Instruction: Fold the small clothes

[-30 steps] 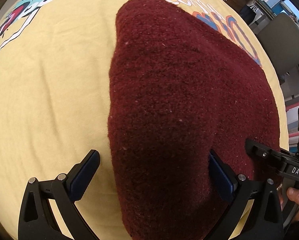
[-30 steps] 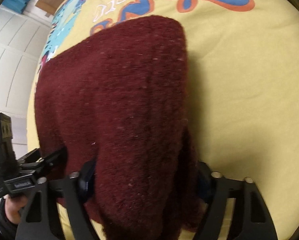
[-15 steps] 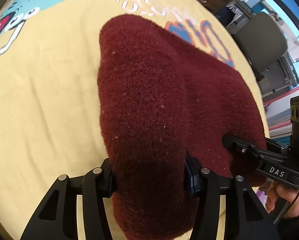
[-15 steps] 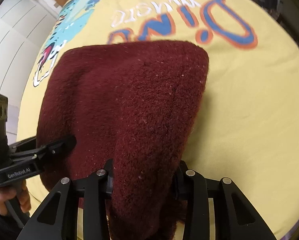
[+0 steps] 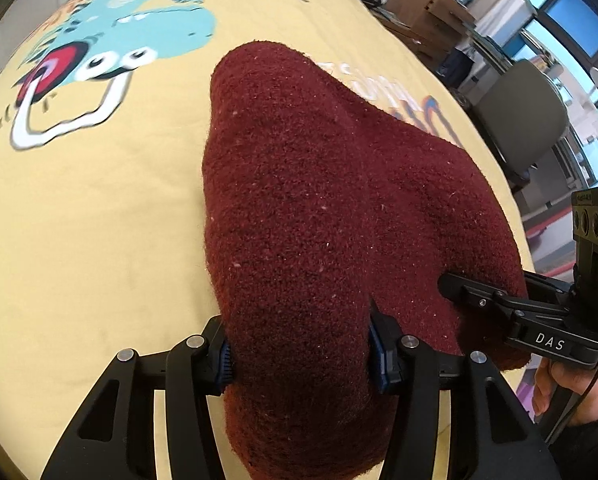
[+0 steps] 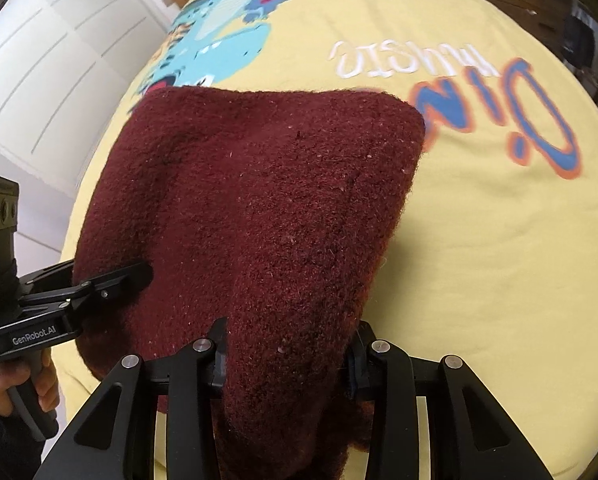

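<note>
Left wrist view: left gripper (image 5: 301, 354) jaws pinch the near edge of a maroon knit garment (image 5: 319, 208), right gripper (image 6: 285, 354) jaws likewise clamp it alongside, the garment draped over a yellow dinosaur-print sheet (image 5: 99, 208) covering the surface beyond.

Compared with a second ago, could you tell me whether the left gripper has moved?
Yes. The left gripper, now shut on the maroon knit garment, has pulled back and up: the dinosaur print on the yellow cloth sits lower in its view.
</note>
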The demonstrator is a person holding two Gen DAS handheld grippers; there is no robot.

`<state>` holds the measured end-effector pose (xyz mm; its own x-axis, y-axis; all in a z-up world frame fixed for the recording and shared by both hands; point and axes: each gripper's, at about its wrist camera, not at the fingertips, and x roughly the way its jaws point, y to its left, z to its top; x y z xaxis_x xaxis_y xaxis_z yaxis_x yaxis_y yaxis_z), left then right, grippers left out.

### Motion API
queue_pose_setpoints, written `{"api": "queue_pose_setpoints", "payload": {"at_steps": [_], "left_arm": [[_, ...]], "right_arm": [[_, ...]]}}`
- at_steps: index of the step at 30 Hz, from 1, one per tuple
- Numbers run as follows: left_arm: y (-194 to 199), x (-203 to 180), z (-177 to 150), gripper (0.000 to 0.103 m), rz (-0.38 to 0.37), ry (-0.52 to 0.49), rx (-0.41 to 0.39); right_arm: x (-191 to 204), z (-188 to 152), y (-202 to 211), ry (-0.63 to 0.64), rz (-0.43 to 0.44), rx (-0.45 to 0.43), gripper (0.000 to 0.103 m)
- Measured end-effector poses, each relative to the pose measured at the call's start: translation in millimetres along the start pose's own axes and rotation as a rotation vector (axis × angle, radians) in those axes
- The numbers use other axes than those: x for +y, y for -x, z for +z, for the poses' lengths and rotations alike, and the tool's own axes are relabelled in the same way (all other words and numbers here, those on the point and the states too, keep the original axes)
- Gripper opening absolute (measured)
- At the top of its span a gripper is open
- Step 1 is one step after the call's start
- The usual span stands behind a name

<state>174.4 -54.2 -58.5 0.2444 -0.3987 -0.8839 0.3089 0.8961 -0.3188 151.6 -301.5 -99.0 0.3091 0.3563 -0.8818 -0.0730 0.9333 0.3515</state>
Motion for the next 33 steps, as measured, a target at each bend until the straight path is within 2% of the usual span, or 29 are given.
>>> {"api": "queue_pose_setpoints", "payload": {"at_steps": [5,7,8,10,13,17,19,22,23,24,26,28,30,33], "left_arm": [[-30,32,-20,0.05,0.01,0.069,0.06],[-42,35,-27,0.061,0.018,0.077,0.076],[-43,36,-31,0.064,0.024,0.079,0.064],[-42,35,-32,0.077,0.042,0.072,0.048],[-41,38,-32,0.087,0.063,0.093,0.051],[-32,33,-30,0.094,0.097,0.089,0.042],[-28,29,-32,0.102,0.121,0.061,0.038],[-20,26,-41,0.102,0.17,0.035,0.009],[-18,28,-44,0.102,0.165,0.041,0.0],[-17,29,-46,0.102,0.161,0.042,-0.006],[-20,28,-49,0.102,0.171,0.038,-0.011],[-15,39,-59,0.102,0.166,0.04,-0.004],[-19,43,-62,0.102,0.183,0.044,0.016],[-28,42,-67,0.102,0.191,0.029,-0.016]], "right_arm": [[13,-1,-52,-0.019,-0.056,0.088,0.043],[11,-6,-62,-0.024,-0.073,0.098,0.049],[9,-7,-62,-0.03,-0.07,0.089,0.052],[5,-7,-60,-0.028,-0.082,0.077,0.064],[0,-8,-51,0.007,-0.118,0.066,0.076],[4,-12,-27,0.047,-0.168,0.019,0.08],[7,-22,-14,0.048,-0.181,0.004,0.082],[5,-37,-3,0.058,-0.197,-0.015,0.083],[13,-30,-12,0.056,-0.207,-0.022,0.083],[8,-38,-7,0.055,-0.216,-0.031,0.084],[3,-43,-8,0.049,-0.231,-0.052,0.088],[-2,-42,-15,0.048,-0.258,-0.064,0.101],[-10,-46,-20,0.049,-0.284,-0.074,0.102],[-21,-50,-29,0.022,-0.275,-0.086,0.102]]}}
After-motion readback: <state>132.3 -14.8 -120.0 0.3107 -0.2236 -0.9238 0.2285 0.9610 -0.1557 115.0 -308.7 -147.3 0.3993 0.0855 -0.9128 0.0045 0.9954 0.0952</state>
